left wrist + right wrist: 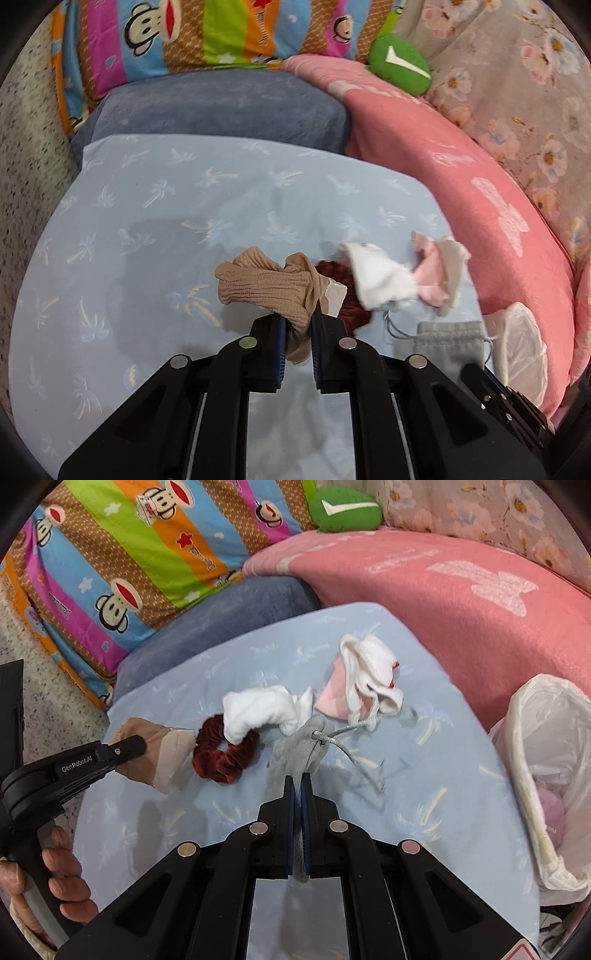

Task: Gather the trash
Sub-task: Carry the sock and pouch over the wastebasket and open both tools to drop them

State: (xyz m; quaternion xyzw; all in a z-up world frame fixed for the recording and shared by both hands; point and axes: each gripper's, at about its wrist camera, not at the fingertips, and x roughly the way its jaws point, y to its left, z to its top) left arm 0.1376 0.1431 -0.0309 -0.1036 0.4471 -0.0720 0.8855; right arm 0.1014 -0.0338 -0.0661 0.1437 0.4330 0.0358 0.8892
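Note:
My left gripper (pixel 298 325) is shut on a beige sock (pixel 262 286) and holds it over the light blue sheet (pixel 155 206); the sock also shows in the right wrist view (pixel 162 755). My right gripper (pixel 297 784) is shut on a grey drawstring pouch (pixel 301 747), seen in the left wrist view too (pixel 448 341). A dark red scrunchie (pixel 221 757), a white sock (pixel 258 710) and a pink and white cloth bundle (pixel 364 679) lie on the sheet ahead.
A bin lined with a white plastic bag (pixel 546 775) stands at the right edge of the bed. A pink blanket (pixel 461 602), a blue-grey pillow (pixel 221 620), a striped monkey-print quilt (pixel 129 561) and a green plush (pixel 345 511) lie behind.

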